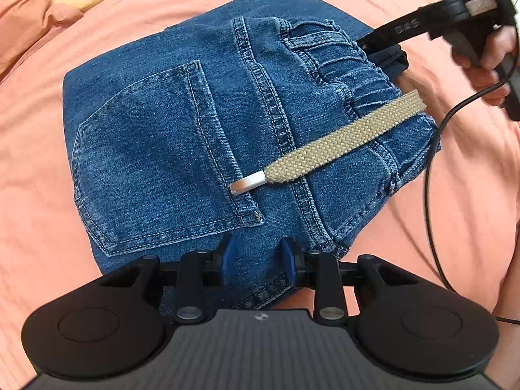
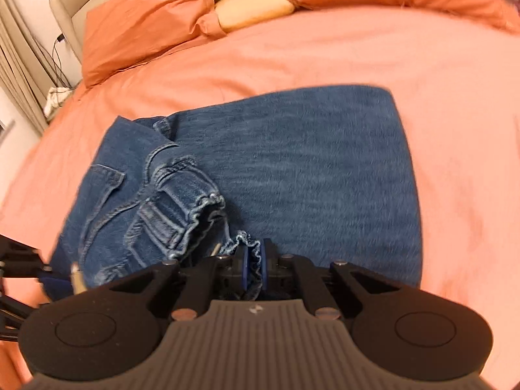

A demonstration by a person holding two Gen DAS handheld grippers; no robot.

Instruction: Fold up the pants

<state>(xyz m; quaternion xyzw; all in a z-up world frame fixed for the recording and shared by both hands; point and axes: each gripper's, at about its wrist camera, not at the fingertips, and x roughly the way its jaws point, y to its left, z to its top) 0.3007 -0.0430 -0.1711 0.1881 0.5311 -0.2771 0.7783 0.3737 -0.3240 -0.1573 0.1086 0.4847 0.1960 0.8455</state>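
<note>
Your right gripper (image 2: 254,261) has its blue jaws pinched tight on a gathered bit of the elastic waistband (image 2: 242,243), with a ruffle of denim bunched between the pads. Your left gripper (image 1: 259,258) stands part-way apart, its two blue pads straddling the near hem edge of the blue denim pants (image 1: 182,123); from the left wrist view I cannot tell that the pads press on the cloth, so treat that side as not yet gripping.

Outward from the jaws, the pants lie bundled on the salmon-pink bedsheet (image 1: 438,211), already doubled over, back pocket (image 1: 152,159) facing up. A woven beige drawstring with a silver metal tip (image 1: 325,149) lies loose across the seat, running from the waistband down towards the pocket corner.

The relation that matters: in the left wrist view the waistband runs from the corner in your right jaws, at the far right, down the right edge of the bundle to the corner just beyond your left pads. So the two grippers sit at opposite ends of the same edge, and the body of the pants lies away to the left of that line. In my judgement, the left jaws must close before any lift, or the fold will drag from one corner only. The drawstring may slide off and trail.

Orange pillows (image 2: 139,29) sit well apart at the head of the bed.
</note>
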